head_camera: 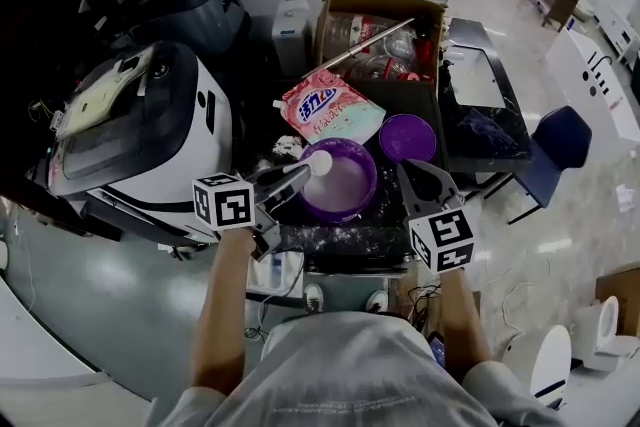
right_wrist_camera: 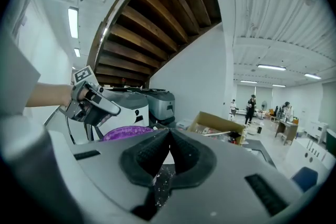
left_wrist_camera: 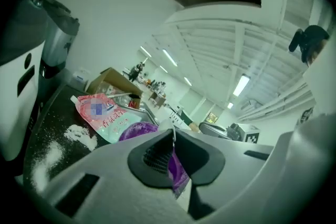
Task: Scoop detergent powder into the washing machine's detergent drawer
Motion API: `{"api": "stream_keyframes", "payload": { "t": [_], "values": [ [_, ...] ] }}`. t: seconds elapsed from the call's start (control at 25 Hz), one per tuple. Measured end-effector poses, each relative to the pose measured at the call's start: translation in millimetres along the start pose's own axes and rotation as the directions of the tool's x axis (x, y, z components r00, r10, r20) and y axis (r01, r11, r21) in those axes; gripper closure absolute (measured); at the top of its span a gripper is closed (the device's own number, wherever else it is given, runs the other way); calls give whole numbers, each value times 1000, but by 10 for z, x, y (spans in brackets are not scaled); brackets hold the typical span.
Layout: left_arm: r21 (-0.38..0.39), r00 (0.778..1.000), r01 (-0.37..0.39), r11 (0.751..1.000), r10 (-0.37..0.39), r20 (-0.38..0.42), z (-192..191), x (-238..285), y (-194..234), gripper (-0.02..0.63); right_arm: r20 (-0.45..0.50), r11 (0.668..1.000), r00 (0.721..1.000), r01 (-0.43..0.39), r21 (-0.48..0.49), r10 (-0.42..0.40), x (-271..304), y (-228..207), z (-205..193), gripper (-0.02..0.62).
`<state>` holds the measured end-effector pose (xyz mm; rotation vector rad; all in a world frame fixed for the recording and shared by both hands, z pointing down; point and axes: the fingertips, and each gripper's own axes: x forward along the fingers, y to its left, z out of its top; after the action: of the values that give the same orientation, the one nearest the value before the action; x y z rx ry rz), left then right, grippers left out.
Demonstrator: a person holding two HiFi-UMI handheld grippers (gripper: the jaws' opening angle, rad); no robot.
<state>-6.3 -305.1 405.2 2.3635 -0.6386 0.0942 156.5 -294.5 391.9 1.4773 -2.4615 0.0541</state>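
The right gripper [head_camera: 425, 177], jaws pressed together and empty, sits beside the left gripper [head_camera: 290, 180], which is clamped on a scoop [head_camera: 318, 163] over the purple tub [head_camera: 371, 177] holding white powder [head_camera: 340, 187]. Beyond lie a purple lid [head_camera: 407, 137], a detergent pouch [head_camera: 330, 110] and a cardboard box [head_camera: 385, 0] of bottles. The washing machine [head_camera: 150, 130] stands to the left.

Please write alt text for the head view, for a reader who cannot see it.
The left hand-held gripper holds a small white-bowled scoop over a round purple plastic tub of white powder. The right hand-held gripper hangs shut and empty beside a round purple lid, with a white washing machine at the left.
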Motion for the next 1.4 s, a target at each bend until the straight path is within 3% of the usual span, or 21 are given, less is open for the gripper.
{"api": "stream_keyframes", "payload": {
  "t": [0.36,0.64,0.8,1.16,1.28,1.4],
  "values": [
    [29,972,-52,998,44,230,499,-439,-346,591,44,997,998,-50,-66,53,-101,125,226,591],
    [-60,912,-122,991,135,387,555,-896,-566,591,84,982,983,-157,-105,166,-261,287,386,591],
    [-169,867,-91,981,162,472,419,-1159,-664,591,85,974,974,-200,-106,210,-350,425,385,591],
    [-271,856,-81,959,206,474,-273,-1797,-665,591,76,974,974,-205,-93,212,-633,1042,313,591],
    [-306,867,-136,942,262,424,-585,-2024,-530,591,66,975,976,-203,-90,209,-688,1293,242,591],
    [-279,878,-189,942,289,380,-835,-2234,-401,591,42,976,978,-202,-78,206,-705,1550,100,591]
  ]
}}
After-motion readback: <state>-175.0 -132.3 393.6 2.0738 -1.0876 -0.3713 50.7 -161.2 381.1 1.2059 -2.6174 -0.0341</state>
